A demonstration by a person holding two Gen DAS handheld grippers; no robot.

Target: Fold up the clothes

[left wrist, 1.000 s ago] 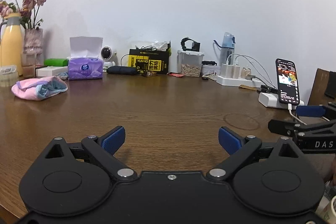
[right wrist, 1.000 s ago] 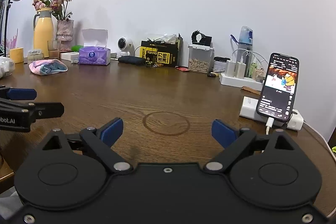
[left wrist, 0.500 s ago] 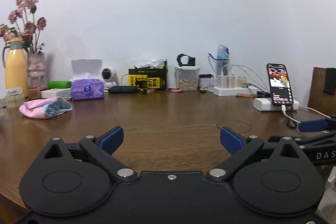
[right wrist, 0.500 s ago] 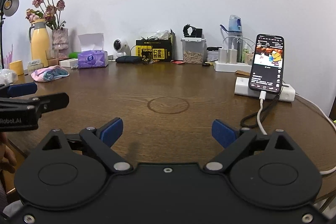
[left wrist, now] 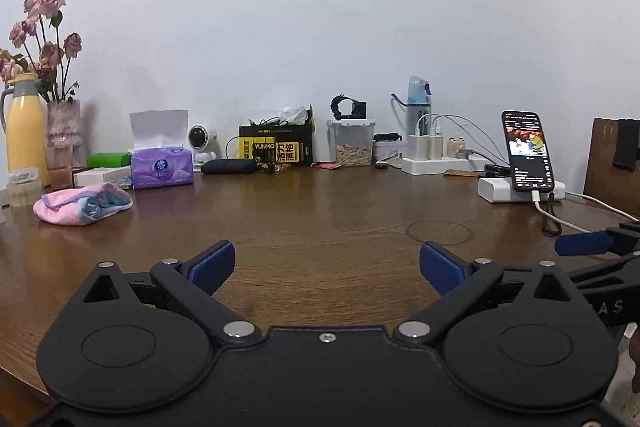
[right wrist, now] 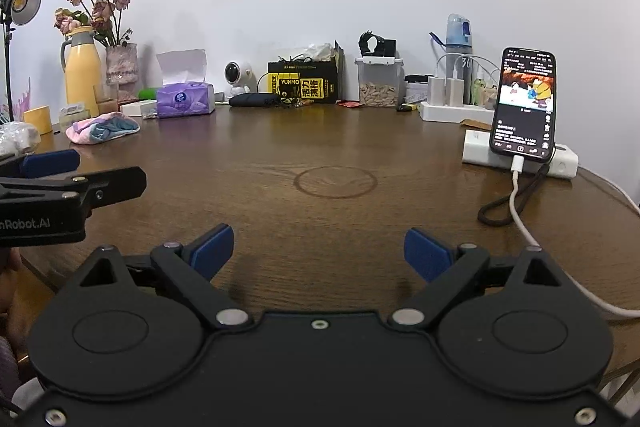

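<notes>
A small pink and blue folded garment [left wrist: 82,205] lies on the brown wooden table [left wrist: 320,219] at the far left; it also shows in the right wrist view [right wrist: 103,127]. My left gripper [left wrist: 326,265] is open and empty above the table's near edge, far from the garment. My right gripper [right wrist: 318,253] is open and empty, level with the near edge. Each gripper shows at the side of the other's view: the right one [left wrist: 588,245] and the left one [right wrist: 60,175].
Along the back stand a yellow flask [left wrist: 22,135], a vase of roses [left wrist: 60,131], a purple tissue pack [left wrist: 160,167], a small camera [left wrist: 200,143], a black-yellow box [left wrist: 276,147], a jar [left wrist: 352,143], and a power strip [left wrist: 436,163]. A phone [right wrist: 524,103] with a cable [right wrist: 520,203] leans at right.
Both grippers have drawn back toward the table's near edge and tilted up. Both stay open and empty. The garment has not moved.
</notes>
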